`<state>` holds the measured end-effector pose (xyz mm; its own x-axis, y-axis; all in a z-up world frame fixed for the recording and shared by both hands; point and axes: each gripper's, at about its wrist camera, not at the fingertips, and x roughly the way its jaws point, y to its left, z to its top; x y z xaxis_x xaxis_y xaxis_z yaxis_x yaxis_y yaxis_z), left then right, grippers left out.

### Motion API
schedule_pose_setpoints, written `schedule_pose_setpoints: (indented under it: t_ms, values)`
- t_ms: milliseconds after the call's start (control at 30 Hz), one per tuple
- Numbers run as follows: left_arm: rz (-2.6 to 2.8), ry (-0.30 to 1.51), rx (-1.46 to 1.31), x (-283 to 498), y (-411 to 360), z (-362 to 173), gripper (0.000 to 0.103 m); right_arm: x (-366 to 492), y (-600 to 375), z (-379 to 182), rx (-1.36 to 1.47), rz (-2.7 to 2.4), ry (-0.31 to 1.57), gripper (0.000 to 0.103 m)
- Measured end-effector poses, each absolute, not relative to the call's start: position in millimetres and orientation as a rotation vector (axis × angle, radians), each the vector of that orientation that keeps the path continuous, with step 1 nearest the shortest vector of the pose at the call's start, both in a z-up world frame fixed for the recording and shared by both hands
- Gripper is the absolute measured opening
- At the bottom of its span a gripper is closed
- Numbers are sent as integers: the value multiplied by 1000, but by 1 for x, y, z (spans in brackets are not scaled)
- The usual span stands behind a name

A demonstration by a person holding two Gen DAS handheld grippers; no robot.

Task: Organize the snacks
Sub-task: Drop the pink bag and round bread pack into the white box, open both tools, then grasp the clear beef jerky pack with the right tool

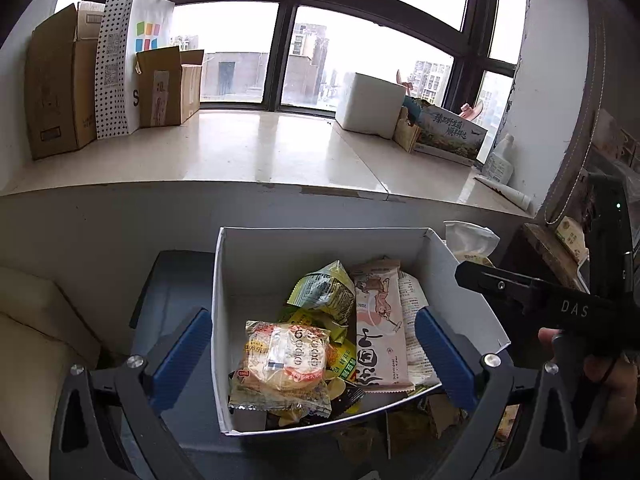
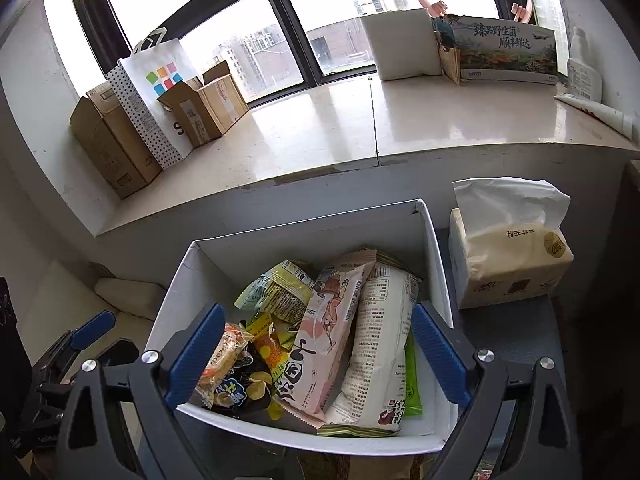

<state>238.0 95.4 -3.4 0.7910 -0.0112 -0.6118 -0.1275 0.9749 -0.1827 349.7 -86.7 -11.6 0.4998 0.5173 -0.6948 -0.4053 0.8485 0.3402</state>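
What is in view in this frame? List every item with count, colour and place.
snack box: 1, white, open, on the dark surface below the sill
pink packet: 1, pink, in the box, centre
cream packet: 1, cream with print, in the box, right
cake packet: 1, clear with orange, in the box, left front
green-yellow packet: 1, in the box, rear
tissue pack: 1, beige, right of the box
cardboard boxes: 3, brown, sill left
paper bag: 1, white, dotted side, sill left
foam box: 1, white, sill right
left gripper: jaws open, over the box
right gripper: jaws open, over the box
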Motion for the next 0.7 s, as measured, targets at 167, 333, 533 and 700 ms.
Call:
schedule_pose_setpoints:
  t_ms: [167, 333, 533, 700]
  values:
    - [42, 627, -129, 194, 69, 7, 103, 294, -96, 12, 41, 621, 766, 103]
    - [-15, 609, -100, 142, 45, 10, 103, 238, -108, 20, 23, 698, 685, 103]
    - [-12, 602, -135, 79, 44, -5, 103, 175, -121, -8, 6, 773, 628, 103]
    - [24, 635, -182, 39, 58, -28, 103, 133, -109, -57, -95, 831, 696, 103]
